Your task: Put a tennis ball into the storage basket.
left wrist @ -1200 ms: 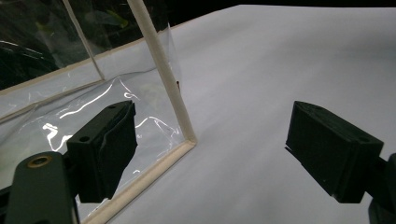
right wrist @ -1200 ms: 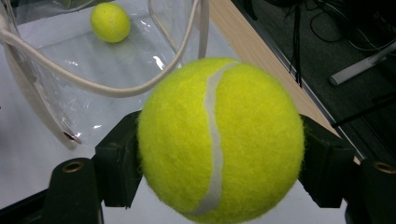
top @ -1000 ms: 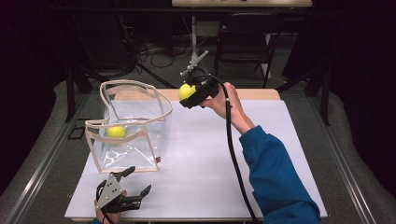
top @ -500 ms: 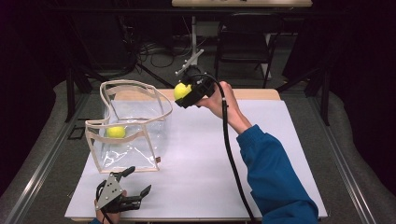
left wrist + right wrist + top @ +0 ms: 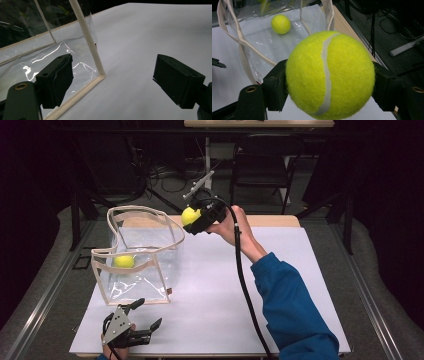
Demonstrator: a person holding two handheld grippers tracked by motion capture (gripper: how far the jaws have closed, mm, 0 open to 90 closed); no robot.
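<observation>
- A clear bag [image 5: 142, 252] stood open at the table's [image 5: 300, 270] ten o'clock, one tennis ball [image 5: 124, 261] inside.
- The right gripper [image 5: 192, 217] pinched a second ball [image 5: 190, 215] above the bag's two o'clock rim.
- The left gripper [image 5: 145, 315], spread and empty, sat at seven o'clock; its view showed the bag's corner seam [image 5: 96, 62].

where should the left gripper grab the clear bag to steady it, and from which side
Judging by its pose, grip the cream-trimmed corner edge of the clear bag, coming level from the person's side. That upright seam stands just ahead of the open left gripper, between its jaws' line, and is stiffer than the floppy clear walls. The top rim sags unevenly, so it seems a poorer hold.
</observation>
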